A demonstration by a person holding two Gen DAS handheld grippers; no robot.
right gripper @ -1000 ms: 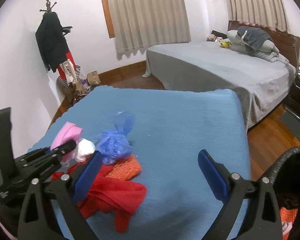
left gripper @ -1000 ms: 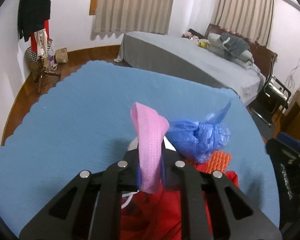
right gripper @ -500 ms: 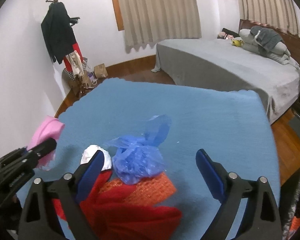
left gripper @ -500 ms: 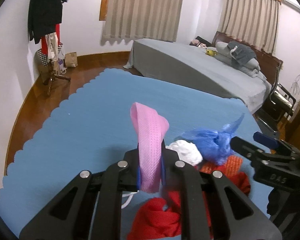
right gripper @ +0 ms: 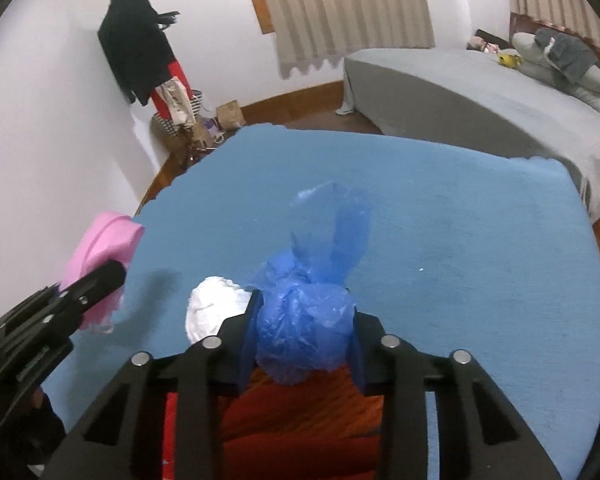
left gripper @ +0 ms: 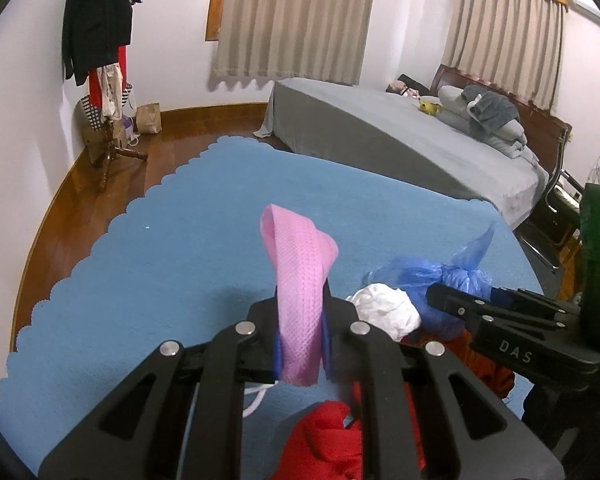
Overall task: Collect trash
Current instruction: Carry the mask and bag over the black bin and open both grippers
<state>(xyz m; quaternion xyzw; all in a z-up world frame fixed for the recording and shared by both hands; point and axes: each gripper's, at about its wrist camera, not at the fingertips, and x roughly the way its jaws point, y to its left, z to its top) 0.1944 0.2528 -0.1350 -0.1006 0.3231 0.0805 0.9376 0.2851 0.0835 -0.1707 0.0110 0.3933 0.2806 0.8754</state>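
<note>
My left gripper [left gripper: 300,354] is shut on a pink face mask [left gripper: 300,280], which stands up out of its jaws above the blue mat; the mask [right gripper: 102,256] also shows at the left of the right wrist view. My right gripper [right gripper: 302,344] has its jaws closing around a knotted blue plastic bag [right gripper: 304,332], and both pads touch the bag's sides. The bag [left gripper: 432,280] lies on red cloth [right gripper: 300,408]. A crumpled white tissue [right gripper: 212,312] sits just left of the bag.
The blue mat [right gripper: 460,240] has a scalloped edge and covers the wooden floor. A grey bed [left gripper: 380,140] stands behind it. A coat rack [left gripper: 100,60] with bags at its foot stands by the left wall. A chair [left gripper: 556,216] is at the right.
My right gripper came down and forward over the blue bag and its jaws closed from wide open onto the bag. My left gripper kept its hold on the pink mask and barely moved.
</note>
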